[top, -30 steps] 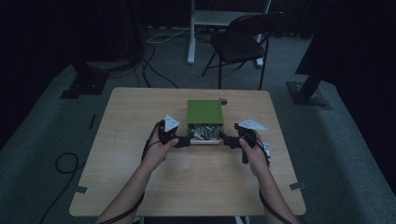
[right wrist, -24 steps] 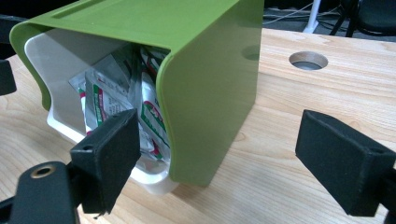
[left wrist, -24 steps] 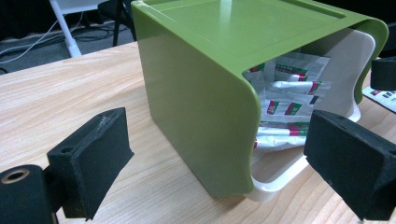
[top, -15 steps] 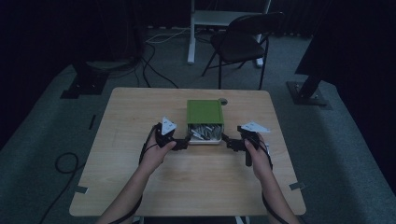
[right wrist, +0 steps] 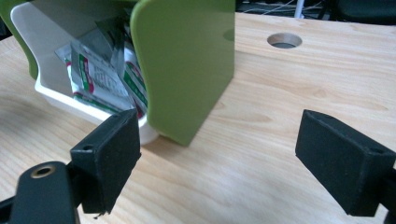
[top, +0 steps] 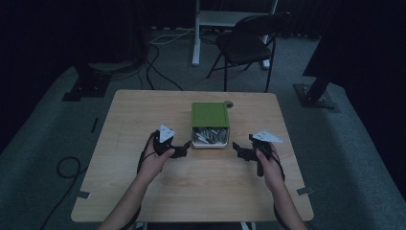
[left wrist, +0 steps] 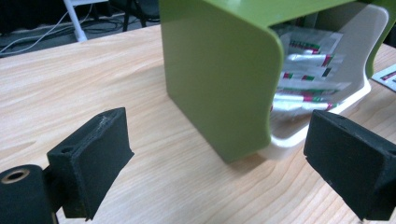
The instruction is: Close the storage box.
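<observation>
1. Two grippers flank one box: the green box (top: 210,115) sits at table (top: 143,110) centre, its open front facing 6 o'clock toward the person, white inner tray (top: 209,144) showing at that end.
2. Left gripper (top: 182,150) is at about 8 o'clock of the box, close to the near left corner; jaws spread wide, nothing between them. In the left gripper view the green side wall (left wrist: 215,84) stands just ahead between the jaws.
3. Right gripper (top: 238,149) is at about 4 o'clock, a little apart from the box; jaws also wide and empty. The right gripper view shows the other green wall (right wrist: 187,65) just ahead.
4. Sachets (left wrist: 308,70) lie loosely piled in the tray, silvery with red-green print.
5. Handling, judged: the box looks like rigid, glossy plastic, light, likely slick under the pads. Best hold is squeezing across a green side wall or the tray lip (right wrist: 88,109). The green shell may slide off the tray if lifted alone.
6. Sachets look thin, floppy and slippery; pinch one by a flat edge, not the pile.
7. Versus half a second ago: the right gripper has drawn away toward 4 o'clock, leaving a clearer gap; the left has barely moved. Box unmoved.
8. A round hole (right wrist: 284,40) in the table lies past the box at 1 o'clock.
</observation>
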